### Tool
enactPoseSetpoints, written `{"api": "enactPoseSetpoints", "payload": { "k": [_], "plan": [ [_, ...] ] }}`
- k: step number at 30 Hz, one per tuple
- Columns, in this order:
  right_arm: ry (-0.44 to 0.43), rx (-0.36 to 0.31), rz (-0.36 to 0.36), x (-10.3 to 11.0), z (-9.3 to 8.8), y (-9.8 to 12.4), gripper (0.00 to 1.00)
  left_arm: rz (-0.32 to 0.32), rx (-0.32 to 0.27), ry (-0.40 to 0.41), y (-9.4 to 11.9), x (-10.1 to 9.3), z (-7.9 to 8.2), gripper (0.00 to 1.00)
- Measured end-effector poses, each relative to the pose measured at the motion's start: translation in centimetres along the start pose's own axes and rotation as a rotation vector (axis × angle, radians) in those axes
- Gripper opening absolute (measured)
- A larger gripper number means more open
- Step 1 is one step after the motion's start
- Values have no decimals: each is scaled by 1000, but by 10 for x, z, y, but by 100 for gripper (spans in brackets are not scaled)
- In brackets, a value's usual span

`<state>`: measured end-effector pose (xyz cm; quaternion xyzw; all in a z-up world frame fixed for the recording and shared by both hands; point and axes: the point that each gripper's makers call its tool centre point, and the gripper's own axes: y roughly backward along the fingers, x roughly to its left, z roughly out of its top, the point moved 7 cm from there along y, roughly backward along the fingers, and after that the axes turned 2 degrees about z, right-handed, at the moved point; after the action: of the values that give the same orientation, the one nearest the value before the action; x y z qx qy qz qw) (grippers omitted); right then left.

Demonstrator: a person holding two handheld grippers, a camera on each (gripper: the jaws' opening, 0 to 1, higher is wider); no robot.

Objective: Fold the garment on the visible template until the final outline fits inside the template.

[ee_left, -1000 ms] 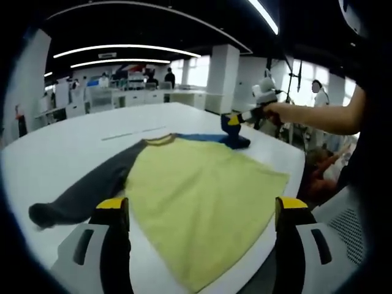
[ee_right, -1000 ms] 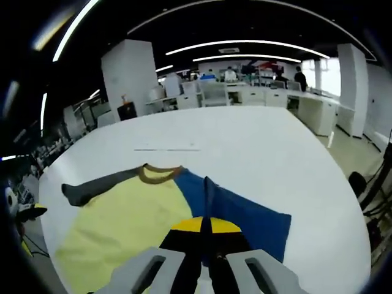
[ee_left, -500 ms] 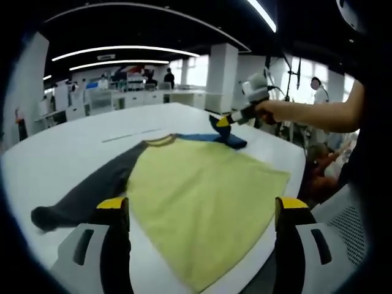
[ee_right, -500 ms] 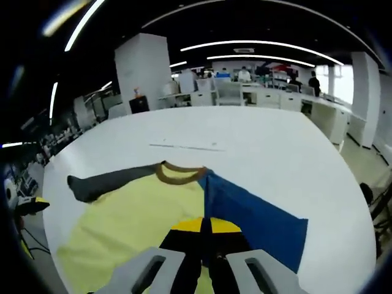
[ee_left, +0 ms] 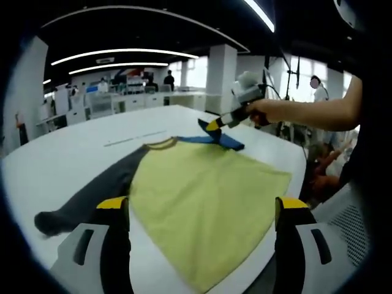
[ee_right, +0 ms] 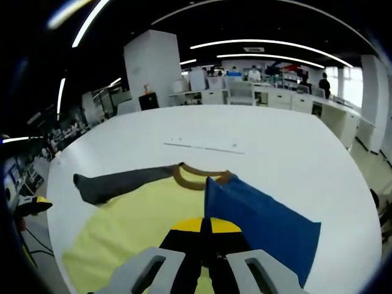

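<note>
A long-sleeved shirt lies spread on the white table (ee_left: pixel 67 150): yellow body (ee_left: pixel 202 190), grey sleeve (ee_left: pixel 92 196) stretched to the left, brown collar (ee_left: pixel 160 144) at the far end. My right gripper (ee_left: pixel 212 125), held by a hand, is shut on the blue sleeve (ee_left: pixel 217 140) and lifts it near the collar. In the right gripper view its jaws (ee_right: pixel 206 229) meet on the blue sleeve (ee_right: pixel 263 217), which hangs over the yellow body (ee_right: pixel 141 223). My left gripper (ee_left: pixel 202 211) is open above the shirt's near hem, holding nothing.
A thin marked line (ee_left: pixel 135 136) runs across the table beyond the collar. The table's edge (ee_left: pixel 288 202) is close on the right, beside the person's arm (ee_left: pixel 312 113). Desks, chairs and a pillar (ee_right: pixel 156 67) stand far behind.
My right gripper has lifted the blue sleeve and carried it leftward toward the collar, folding it over the yellow body. The left gripper has stayed put and open.
</note>
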<state>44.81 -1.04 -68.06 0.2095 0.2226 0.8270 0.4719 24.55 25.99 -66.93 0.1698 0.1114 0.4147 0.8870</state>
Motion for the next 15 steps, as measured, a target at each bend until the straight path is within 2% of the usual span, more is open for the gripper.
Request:
{"api": "enactPoseSetpoints", "payload": {
  "k": [15],
  "plan": [
    [10,12,74,36,14,-27,0,11,-6,11,4,1,-1,94]
  ]
}}
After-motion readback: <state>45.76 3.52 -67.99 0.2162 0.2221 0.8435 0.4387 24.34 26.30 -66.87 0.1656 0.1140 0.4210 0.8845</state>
